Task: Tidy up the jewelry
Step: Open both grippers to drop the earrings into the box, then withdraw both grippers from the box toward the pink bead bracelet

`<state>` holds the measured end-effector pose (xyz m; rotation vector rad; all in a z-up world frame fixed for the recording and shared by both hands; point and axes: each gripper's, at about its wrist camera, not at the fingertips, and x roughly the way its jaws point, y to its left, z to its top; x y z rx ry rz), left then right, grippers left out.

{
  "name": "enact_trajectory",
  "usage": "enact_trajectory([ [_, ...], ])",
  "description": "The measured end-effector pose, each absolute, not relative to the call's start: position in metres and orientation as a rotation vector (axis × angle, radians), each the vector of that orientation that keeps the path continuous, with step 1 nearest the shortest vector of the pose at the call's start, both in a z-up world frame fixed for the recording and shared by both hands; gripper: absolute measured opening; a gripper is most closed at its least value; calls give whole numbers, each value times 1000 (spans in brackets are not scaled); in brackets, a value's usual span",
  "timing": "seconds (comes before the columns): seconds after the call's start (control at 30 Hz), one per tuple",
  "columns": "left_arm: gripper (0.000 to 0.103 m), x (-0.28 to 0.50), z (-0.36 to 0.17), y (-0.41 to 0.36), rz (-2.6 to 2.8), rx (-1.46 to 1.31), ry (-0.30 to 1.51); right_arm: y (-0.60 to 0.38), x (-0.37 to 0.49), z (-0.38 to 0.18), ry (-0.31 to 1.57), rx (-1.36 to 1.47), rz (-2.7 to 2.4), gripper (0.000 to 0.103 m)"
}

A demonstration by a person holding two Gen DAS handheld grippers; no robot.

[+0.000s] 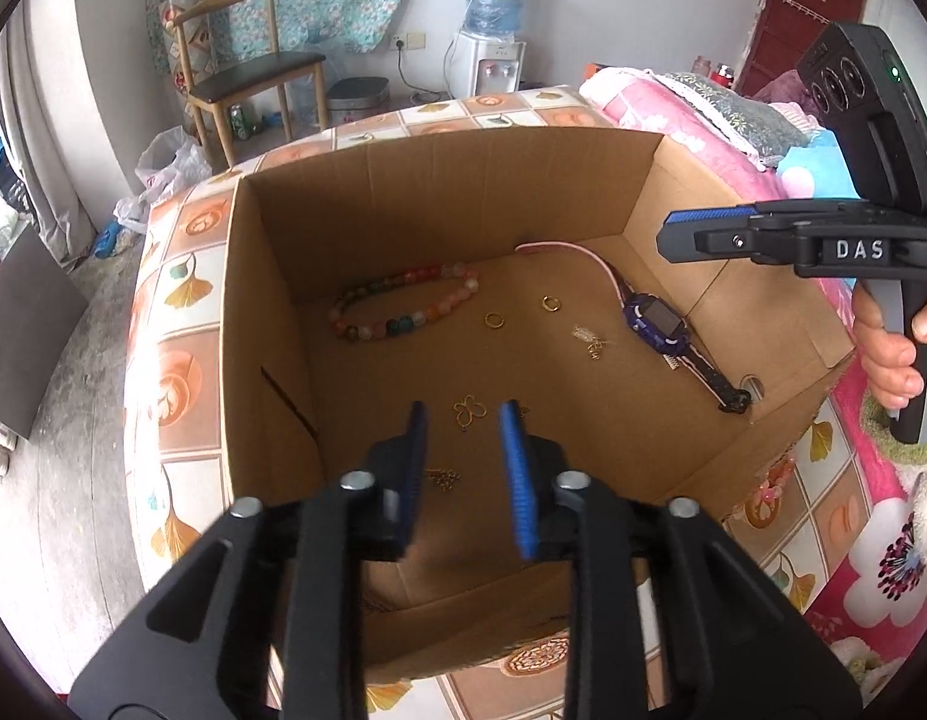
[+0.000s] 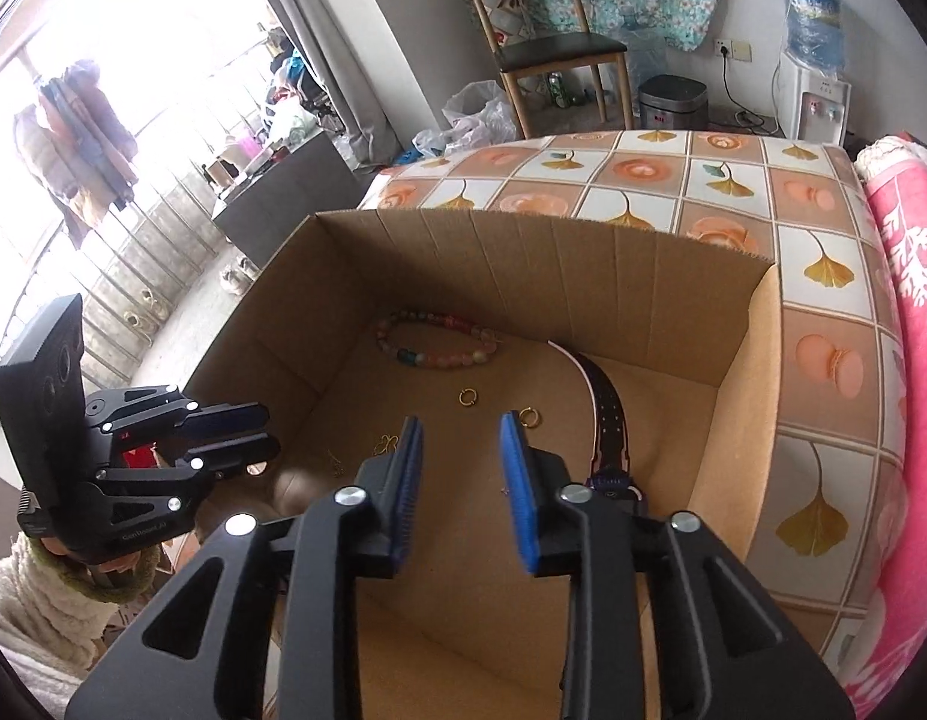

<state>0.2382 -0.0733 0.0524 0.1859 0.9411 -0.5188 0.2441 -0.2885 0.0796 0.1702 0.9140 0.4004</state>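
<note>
An open cardboard box (image 1: 403,204) (image 2: 523,264) holds the jewelry on its floor. A multicoloured bead bracelet (image 1: 403,303) (image 2: 439,339) lies at the back. Two gold rings (image 1: 494,319) (image 1: 550,303), a silver earring (image 1: 589,341) and a purple watch (image 1: 652,318) (image 2: 607,420) with a pink strap lie towards the right. My left gripper (image 1: 463,420) hangs open over the box, above a gold butterfly earring (image 1: 469,413), with a small gold piece (image 1: 442,478) nearer. My right gripper (image 2: 461,426) is also open and holds nothing, above the box floor near one ring (image 2: 529,417).
The box stands on a table with a leaf-and-flower tiled cloth (image 1: 181,276) (image 2: 823,276). A pink floral blanket (image 1: 673,114) lies to the right. A hand (image 1: 883,354) holds the right gripper's handle. A chair (image 1: 247,72) and a water dispenser (image 1: 490,54) stand behind.
</note>
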Motion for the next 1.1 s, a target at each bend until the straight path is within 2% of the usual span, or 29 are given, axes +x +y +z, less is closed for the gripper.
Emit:
enact_trajectory([
  [0.1,45,236,57,-74,-508,190,924,-293,241,88,892,167,393,36],
  [0.37,62,217,85,-61,-487,158,849,-314,212,125,788,190,368,53],
  [0.53,78,190,108,-48,-479,142,778,-327,179,143,723,199,343,64],
  [0.73,87,149,123,-37,-488,137,718,-341,119,152,648,215,280,79],
  [0.9,92,114,115,-29,-524,112,719,-346,59,139,589,170,119,89],
  [1.1,94,100,49,-50,-530,137,897,-344,37,76,736,172,-39,94],
])
